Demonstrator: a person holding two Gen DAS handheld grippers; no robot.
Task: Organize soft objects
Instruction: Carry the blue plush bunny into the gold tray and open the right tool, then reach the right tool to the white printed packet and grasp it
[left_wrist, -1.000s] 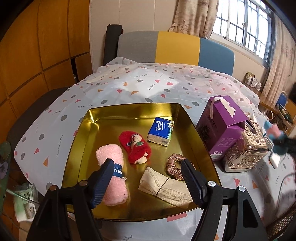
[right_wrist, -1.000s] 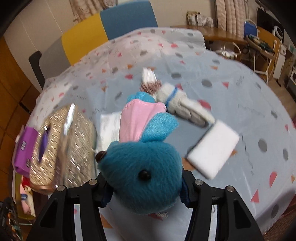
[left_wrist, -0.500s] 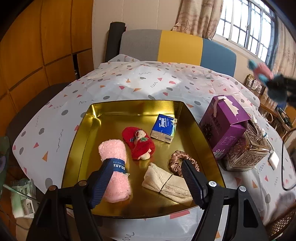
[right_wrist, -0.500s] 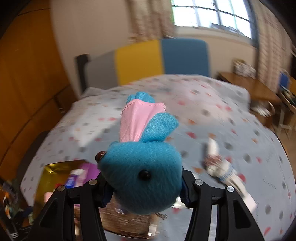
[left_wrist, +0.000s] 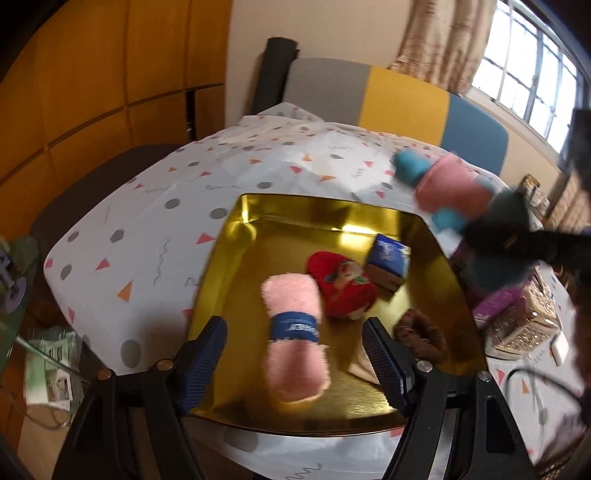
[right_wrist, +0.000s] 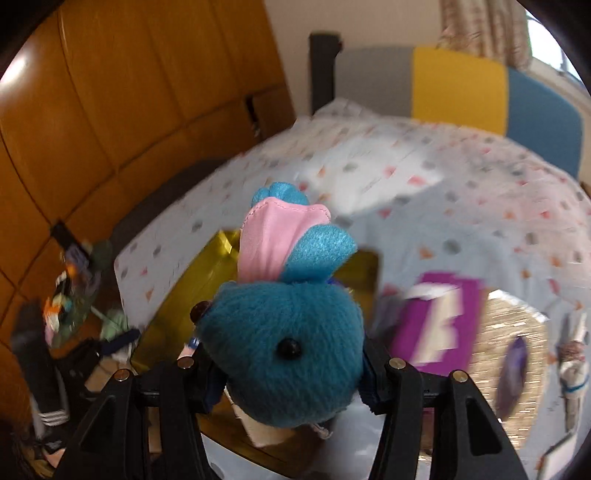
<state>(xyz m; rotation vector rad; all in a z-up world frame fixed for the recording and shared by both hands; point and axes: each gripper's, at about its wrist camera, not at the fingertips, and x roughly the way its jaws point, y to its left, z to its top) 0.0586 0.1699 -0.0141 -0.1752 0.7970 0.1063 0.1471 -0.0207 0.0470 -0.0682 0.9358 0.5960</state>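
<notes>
Now the right tongs (right_wrist: 291, 373) are clamped on the blue plush (right_wrist: 284, 350), its head squeezed between the two pads and its pink-lined ear pointing forward, away from the hand. In the left wrist view the same plush (left_wrist: 448, 192) hangs in the air over the far right corner of the gold tray (left_wrist: 236, 251), above the rim and clear of everything in it. So the tray lies ahead of and below the right tongs, and the plush's long axis runs roughly along the line they point.

The left tongs (left_wrist: 295, 363) stand open and hold nothing. They hover at the tray's near edge, with the pink towel roll (left_wrist: 293, 332) lying between the pads but untouched; its long axis runs away from the hand, straight down the gap. The red doll (left_wrist: 341, 286) and the blue tissue pack (left_wrist: 388, 260) sit in the tray's middle and far right, the brown scrunchie (left_wrist: 421, 336) near the right wall.

My reading is that the drop belongs to the right hand alone, and the barest patch of tray is the far left part, across from where the plush now hangs. The purple box (right_wrist: 439, 325) stands on the worktop just beside the tray's right wall, below the carrying hand.
</notes>
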